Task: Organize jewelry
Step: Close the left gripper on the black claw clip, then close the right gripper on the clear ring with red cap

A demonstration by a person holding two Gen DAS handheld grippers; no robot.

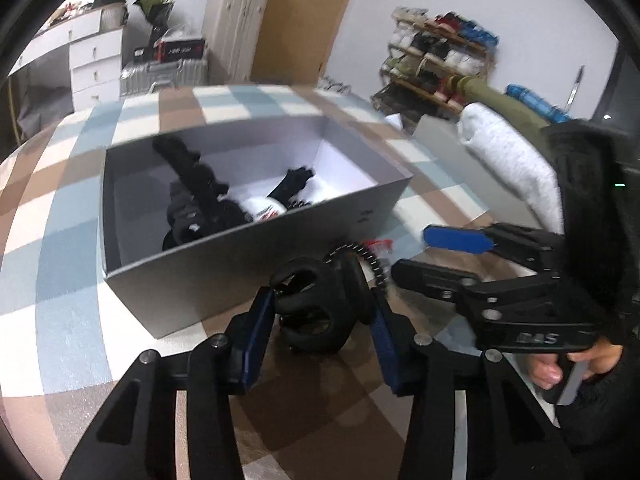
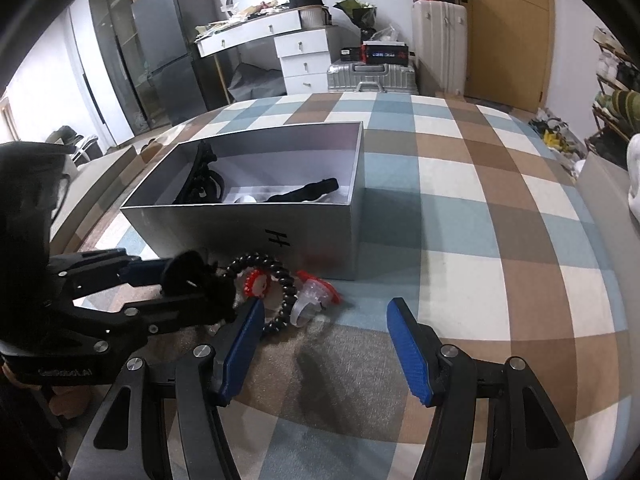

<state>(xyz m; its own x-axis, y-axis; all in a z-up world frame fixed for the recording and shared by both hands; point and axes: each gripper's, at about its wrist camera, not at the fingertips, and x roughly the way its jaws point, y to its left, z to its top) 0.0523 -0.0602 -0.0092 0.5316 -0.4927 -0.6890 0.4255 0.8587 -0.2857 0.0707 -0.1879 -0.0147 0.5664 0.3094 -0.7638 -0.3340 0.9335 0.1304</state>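
A black ring-shaped piece [image 1: 316,300] sits between the blue pads of my left gripper [image 1: 322,298], which is shut on it just in front of the grey box [image 1: 248,256]. The right wrist view shows the same gripper [image 2: 196,284] at the left, with the black piece [image 2: 188,274] in it. Beside it on the cloth lie a black beaded bracelet [image 2: 286,284], a red piece [image 2: 256,282] and a clear ring with red trim [image 2: 312,296]. My right gripper [image 2: 326,304] stands open over the cloth with nothing between its pads. Black pieces [image 1: 200,200] and a white one [image 1: 262,208] lie inside the box.
The checked cloth [image 2: 480,240] covers the table. A folded white towel [image 1: 512,160] lies at the table's right edge. Behind the table stand a silver suitcase [image 2: 368,76], white drawers [image 2: 304,60] and a shoe rack [image 1: 440,64].
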